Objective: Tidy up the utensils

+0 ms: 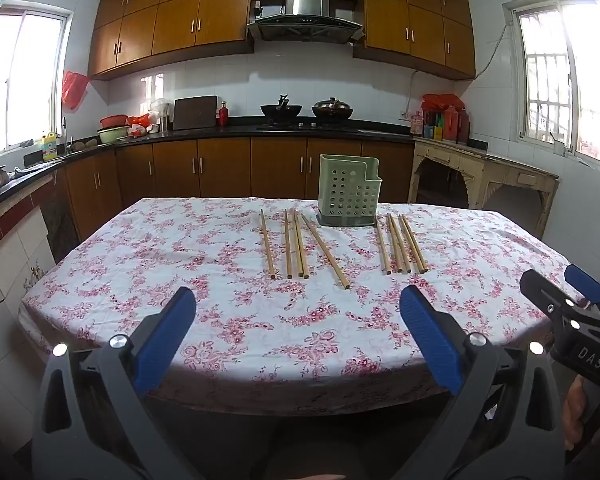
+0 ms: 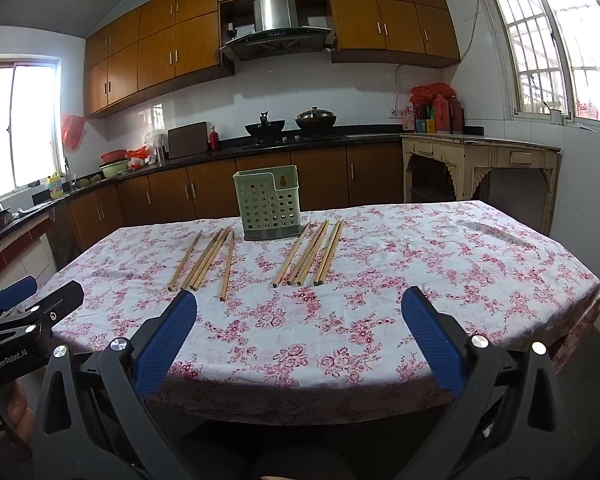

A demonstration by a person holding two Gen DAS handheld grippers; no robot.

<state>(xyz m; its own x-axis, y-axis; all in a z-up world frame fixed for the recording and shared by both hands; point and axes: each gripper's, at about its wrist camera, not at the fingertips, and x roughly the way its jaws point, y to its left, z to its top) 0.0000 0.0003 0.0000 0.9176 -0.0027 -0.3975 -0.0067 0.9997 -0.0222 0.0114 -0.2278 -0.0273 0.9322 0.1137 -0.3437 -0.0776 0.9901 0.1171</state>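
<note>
A green perforated utensil holder [image 1: 349, 191] [image 2: 269, 203] stands upright at the far middle of the table, empty as far as I can see. Several wooden chopsticks lie flat in two groups before it: a left group [image 1: 298, 247] [image 2: 206, 260] and a right group [image 1: 400, 246] [image 2: 310, 254]. My left gripper [image 1: 298, 308] is open and empty above the table's near edge, short of the left group. My right gripper [image 2: 299, 312] is open and empty, also at the near edge. Each gripper shows at the other view's side: the right gripper [image 1: 560, 284], the left gripper [image 2: 40, 292].
The table [image 1: 220, 320] has a pink floral cloth. Beyond it run kitchen counters [image 1: 260, 130] with pans, bowls and bottles, wooden cabinets, and a cream side table [image 2: 480, 156] at the right wall.
</note>
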